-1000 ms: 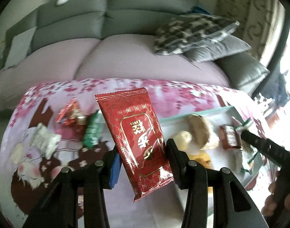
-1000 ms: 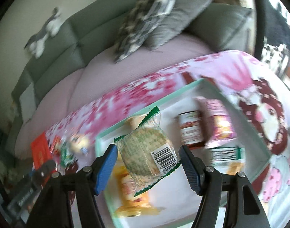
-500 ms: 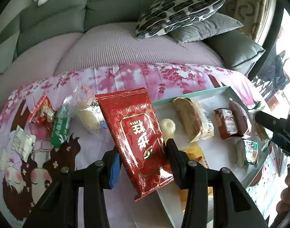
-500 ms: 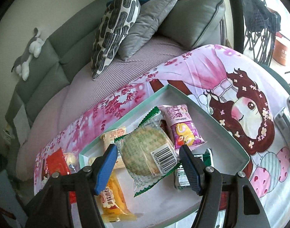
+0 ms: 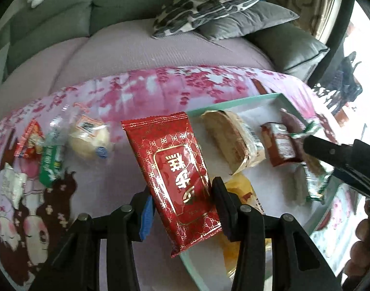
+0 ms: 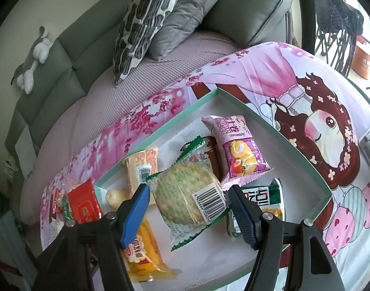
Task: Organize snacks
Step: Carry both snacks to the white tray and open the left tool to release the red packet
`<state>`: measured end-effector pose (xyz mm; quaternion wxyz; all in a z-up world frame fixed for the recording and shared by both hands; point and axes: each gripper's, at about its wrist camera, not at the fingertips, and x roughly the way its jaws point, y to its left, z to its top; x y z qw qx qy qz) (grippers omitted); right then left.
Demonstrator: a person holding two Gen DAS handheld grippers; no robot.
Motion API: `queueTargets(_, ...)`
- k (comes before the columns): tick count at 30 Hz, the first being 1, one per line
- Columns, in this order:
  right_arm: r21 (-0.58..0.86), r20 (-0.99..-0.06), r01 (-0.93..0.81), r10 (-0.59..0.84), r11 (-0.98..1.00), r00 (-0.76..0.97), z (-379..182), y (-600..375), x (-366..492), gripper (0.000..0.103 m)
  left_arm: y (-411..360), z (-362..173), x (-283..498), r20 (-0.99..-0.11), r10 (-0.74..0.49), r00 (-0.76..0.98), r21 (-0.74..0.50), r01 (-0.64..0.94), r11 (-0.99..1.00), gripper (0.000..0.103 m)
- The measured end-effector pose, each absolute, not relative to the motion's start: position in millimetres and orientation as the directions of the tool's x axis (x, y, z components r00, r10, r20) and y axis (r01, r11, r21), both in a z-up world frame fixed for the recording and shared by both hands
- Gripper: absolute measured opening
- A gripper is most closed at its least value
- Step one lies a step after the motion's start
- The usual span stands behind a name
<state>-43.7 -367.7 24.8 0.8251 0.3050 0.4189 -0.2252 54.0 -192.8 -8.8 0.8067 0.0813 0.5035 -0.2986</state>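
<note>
Above tray (image 6: 303, 160), both tools loaded.

Fig.: I see wafer pkt (image 6: 235, 150) at tray (image 6: 298, 150) far corner, cracker pkt (image 6: 189, 194) mid-tray, loose snacks (image 5: 49, 155) off tray's left edge.

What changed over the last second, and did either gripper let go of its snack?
Neither let go. The right gripper carried its round cake packet further over the tray. The left gripper, still clamping the red packet, swung toward the tray.
</note>
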Motion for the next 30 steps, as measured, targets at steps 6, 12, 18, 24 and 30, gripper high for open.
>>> queueTargets(6,0.311,-0.834,0.627,-0.111,0.714,0.540,22,-366,-42,0.071,-199,-13,50,-0.865,-0.418,0.277,-0.199,0.576,0.793,0.047)
queueTargets(12,0.300,-0.846,0.623,-0.100,0.723,0.524,16,-363,-37,0.071,-199,-19,52,-0.880,-0.399,0.258,-0.197,0.565,0.801,0.047)
queueTargets(18,0.281,-0.863,0.624,-0.093,0.730,0.497,9,-360,-33,0.072,-195,-26,57,-0.889,-0.390,0.238,-0.213,0.539,0.815,0.047)
queueTargets(24,0.261,-0.874,0.629,-0.097,0.732,0.475,7,-359,-31,0.075,-198,-24,55,-0.889,-0.404,0.217,-0.233,0.545,0.806,0.063)
queueTargets(30,0.246,-0.877,0.633,-0.109,0.734,0.468,7,-359,-31,0.078,-200,-20,52,-0.889,-0.398,0.225,-0.216,0.561,0.799,0.071)
